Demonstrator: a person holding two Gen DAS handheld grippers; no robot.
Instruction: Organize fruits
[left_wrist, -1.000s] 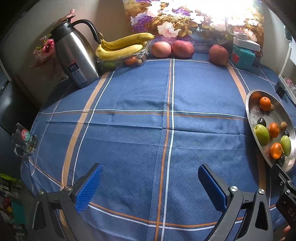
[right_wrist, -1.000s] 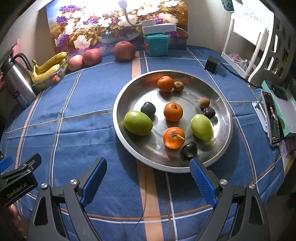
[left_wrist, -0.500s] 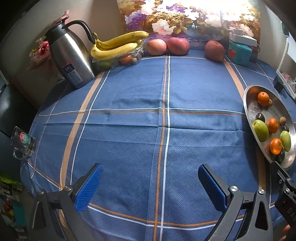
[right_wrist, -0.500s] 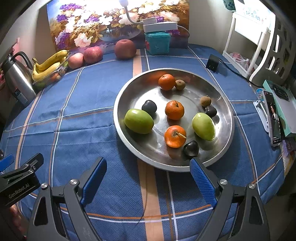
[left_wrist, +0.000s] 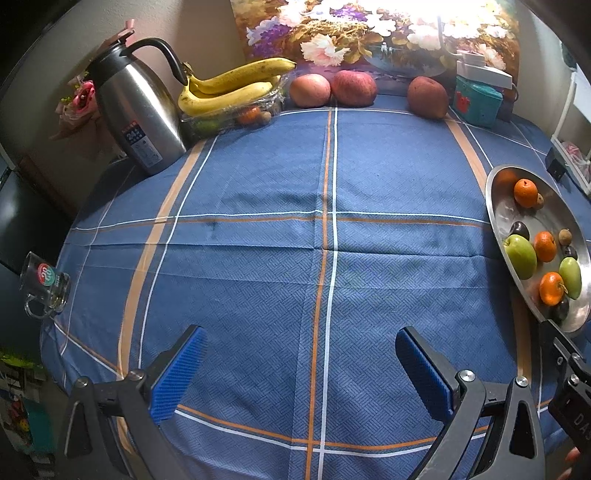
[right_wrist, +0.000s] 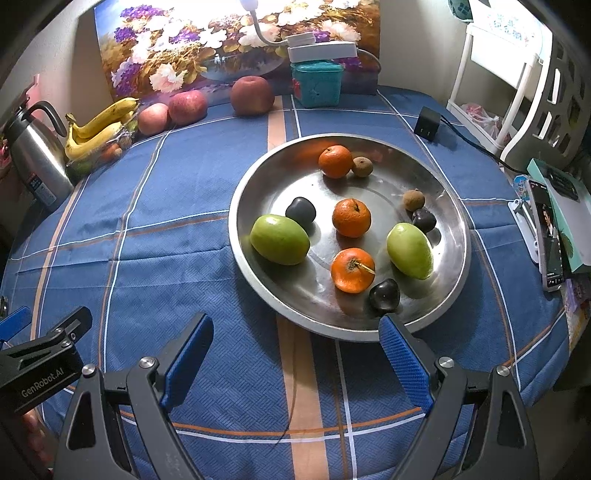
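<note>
Over the last second little has changed: your two views have drifted slightly, the left one tipping down a touch so the far row of fruit sits lower in its picture, the right one nudging so the steel tray (right_wrist: 448, 206) sits a shade lower. No fruit has shifted. Your left tool (left_wrist: 297, 373) hangs spread wide and empty over the bare middle of the blue checked surface (left_wrist: 258, 184); your right tool (right_wrist: 295, 360) is likewise spread wide and empty, its right finger just at the tray's near rim.

The tray holds three oranges (right_wrist: 351, 217), two green fruits (right_wrist: 279, 239), three dark plums (right_wrist: 301, 212) and two small brown fruits (right_wrist: 413, 199), scattered and mixed rather than grouped by kind. Along the far edge, three red apples (left_wrist: 353, 88) stand on the cloth and bananas (left_wrist: 229, 86) lie over a clear container beside a steel jug (left_wrist: 136, 110).

With nothing gripped and nothing moved, this drift tells you nothing about progress; the layout would suit a sorting yet to come or one you call finished.
</note>
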